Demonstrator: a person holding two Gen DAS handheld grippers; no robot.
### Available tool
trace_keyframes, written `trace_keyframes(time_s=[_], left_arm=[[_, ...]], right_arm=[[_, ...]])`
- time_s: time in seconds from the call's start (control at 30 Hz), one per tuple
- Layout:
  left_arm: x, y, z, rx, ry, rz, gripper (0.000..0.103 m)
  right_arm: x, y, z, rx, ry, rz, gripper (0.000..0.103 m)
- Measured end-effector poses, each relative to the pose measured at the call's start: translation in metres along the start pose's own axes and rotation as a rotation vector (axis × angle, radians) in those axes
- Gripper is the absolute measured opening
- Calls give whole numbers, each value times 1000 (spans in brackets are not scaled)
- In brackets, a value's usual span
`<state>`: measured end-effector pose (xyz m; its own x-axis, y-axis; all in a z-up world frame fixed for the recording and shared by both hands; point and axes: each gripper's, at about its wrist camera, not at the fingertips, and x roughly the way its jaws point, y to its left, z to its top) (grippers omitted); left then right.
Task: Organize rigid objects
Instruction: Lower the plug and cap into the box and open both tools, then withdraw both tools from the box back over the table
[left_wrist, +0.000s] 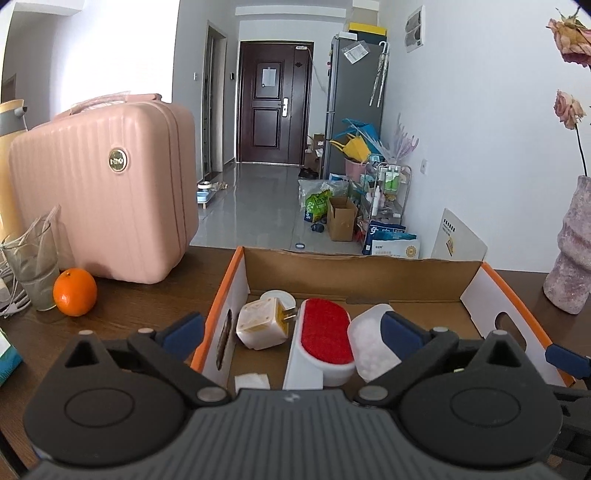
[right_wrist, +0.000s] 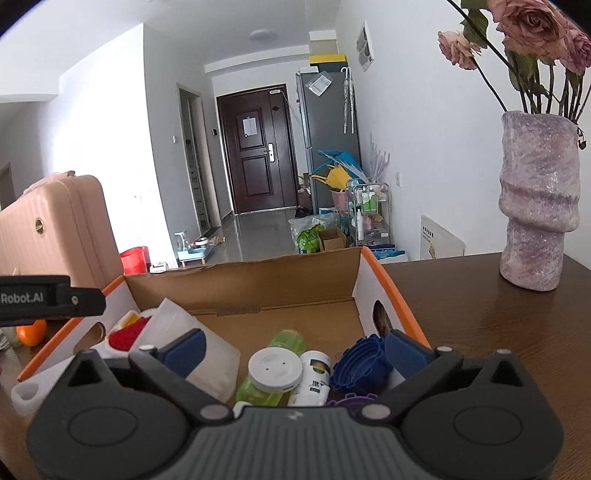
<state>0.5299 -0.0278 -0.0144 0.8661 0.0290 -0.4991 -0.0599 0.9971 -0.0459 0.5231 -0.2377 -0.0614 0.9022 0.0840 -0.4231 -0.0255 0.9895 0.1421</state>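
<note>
An open cardboard box (left_wrist: 362, 273) with orange edges stands on the brown table; it also shows in the right wrist view (right_wrist: 258, 284). My left gripper (left_wrist: 291, 330) is open and empty above its left end, over a white plug adapter (left_wrist: 260, 325), a red-topped white brush (left_wrist: 325, 338) and a frosted white container (left_wrist: 371, 345). My right gripper (right_wrist: 293, 349) is open and empty above the right end, over a green bottle with a white lid (right_wrist: 273, 369), a small white bottle (right_wrist: 312, 376) and a blue ridged lid (right_wrist: 360, 365).
A pink suitcase (left_wrist: 107, 188), an orange (left_wrist: 75, 292) and a glass (left_wrist: 33, 269) stand left of the box. A mauve vase with dried roses (right_wrist: 537, 203) stands on the table to the right. The table's far edge lies just behind the box.
</note>
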Motion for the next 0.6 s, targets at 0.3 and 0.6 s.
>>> trace_keyframes(time_s=[0.3,0.6], left_arm=[[-20,1,-2,16,-41,11,103],[-63,15,-9,9,-105,25,103]], right_arm=[[-15,-1,5,5,-36,-2,103],[-56,-8,11,12,-82,7,103]])
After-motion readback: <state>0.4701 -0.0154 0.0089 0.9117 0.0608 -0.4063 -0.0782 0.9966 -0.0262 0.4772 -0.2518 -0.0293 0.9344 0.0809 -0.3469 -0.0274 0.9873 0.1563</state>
